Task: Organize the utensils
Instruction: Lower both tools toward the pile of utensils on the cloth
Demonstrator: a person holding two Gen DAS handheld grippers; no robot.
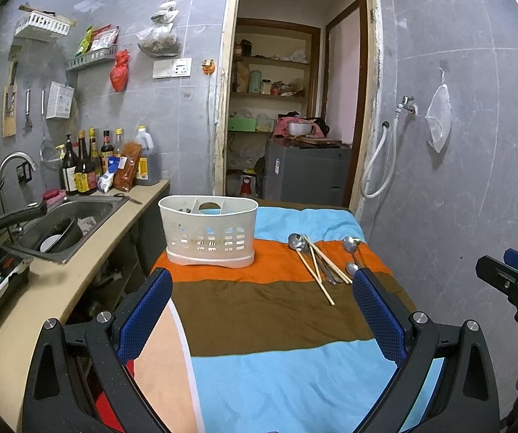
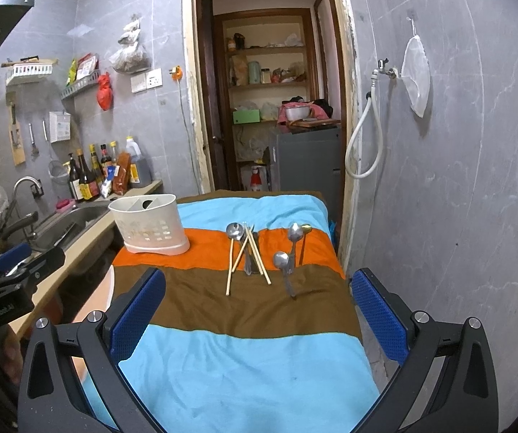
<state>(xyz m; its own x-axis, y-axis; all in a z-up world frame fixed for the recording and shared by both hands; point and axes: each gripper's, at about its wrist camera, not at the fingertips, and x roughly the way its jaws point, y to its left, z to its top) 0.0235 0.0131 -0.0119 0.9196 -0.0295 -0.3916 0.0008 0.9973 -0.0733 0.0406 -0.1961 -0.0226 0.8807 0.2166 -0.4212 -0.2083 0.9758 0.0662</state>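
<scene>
spoons and chopsticks beside caddy, both tools spread, bottle labels unreadable

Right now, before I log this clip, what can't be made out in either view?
- Caddy contents: both views, its walls hide the compartments.
- Utensils under the chopsticks: both views, the overlapping pile hides how many dark handles lie there.
- Nearest spoon: left wrist view, the left claw's finger covers its handle.
- Right claw: left wrist view, cut off by the right edge.
- Sink contents: too dark and small.
</scene>
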